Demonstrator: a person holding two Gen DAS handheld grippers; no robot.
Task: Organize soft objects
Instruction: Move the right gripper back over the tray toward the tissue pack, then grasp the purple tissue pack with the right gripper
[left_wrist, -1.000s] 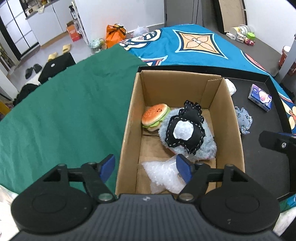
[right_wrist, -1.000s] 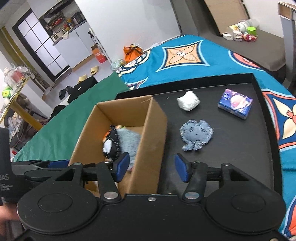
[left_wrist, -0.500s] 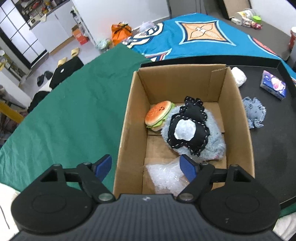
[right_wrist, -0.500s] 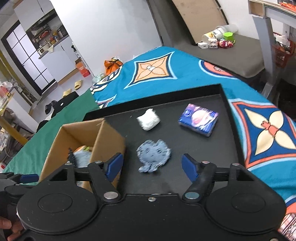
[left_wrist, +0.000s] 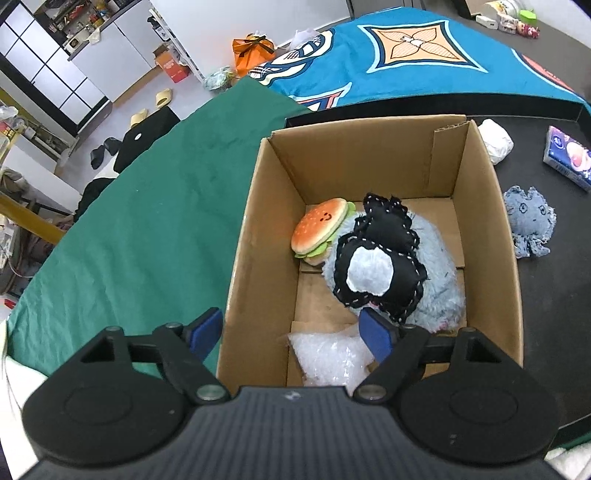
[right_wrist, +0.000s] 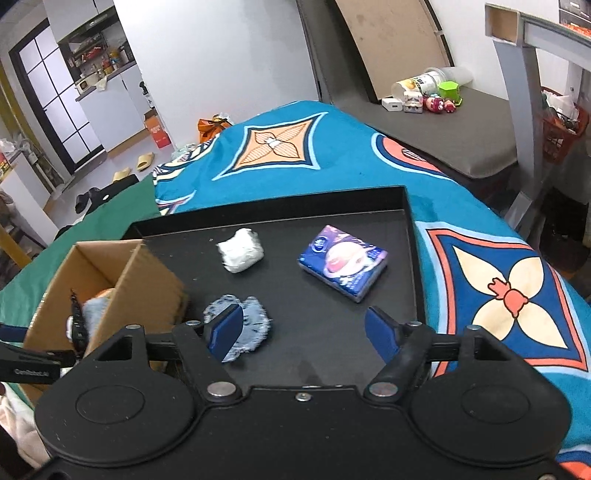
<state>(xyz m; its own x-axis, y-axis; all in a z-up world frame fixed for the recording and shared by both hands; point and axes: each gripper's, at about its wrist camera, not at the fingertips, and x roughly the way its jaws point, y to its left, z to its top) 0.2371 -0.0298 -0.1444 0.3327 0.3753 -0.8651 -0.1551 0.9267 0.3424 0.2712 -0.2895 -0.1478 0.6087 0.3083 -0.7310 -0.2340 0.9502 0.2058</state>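
Note:
A cardboard box (left_wrist: 258, 229) holds a burger plush (left_wrist: 319, 229), a black-and-white stitched plush (left_wrist: 380, 262) on a fluffy blue plush (left_wrist: 439, 295), and a clear plastic bag (left_wrist: 328, 354). My left gripper (left_wrist: 291, 334) is open and empty over the box's near left wall. On the black tray (right_wrist: 332, 332) lie a blue denim plush (right_wrist: 255, 321), a white wad (right_wrist: 240, 254) and a blue tissue pack (right_wrist: 343, 266). My right gripper (right_wrist: 303, 332) is open and empty above the tray, its left finger over the denim plush.
The box (right_wrist: 147, 269) stands on the tray's left part. A green cloth (left_wrist: 147, 221) lies left of the box and a blue patterned cloth (right_wrist: 295, 147) lies beyond and right of the tray. A grey bench with toys (right_wrist: 436, 103) stands behind.
My right gripper has swung right, from over the box wall to over the tray. My left gripper has shifted slightly left over the box. Both stay open.

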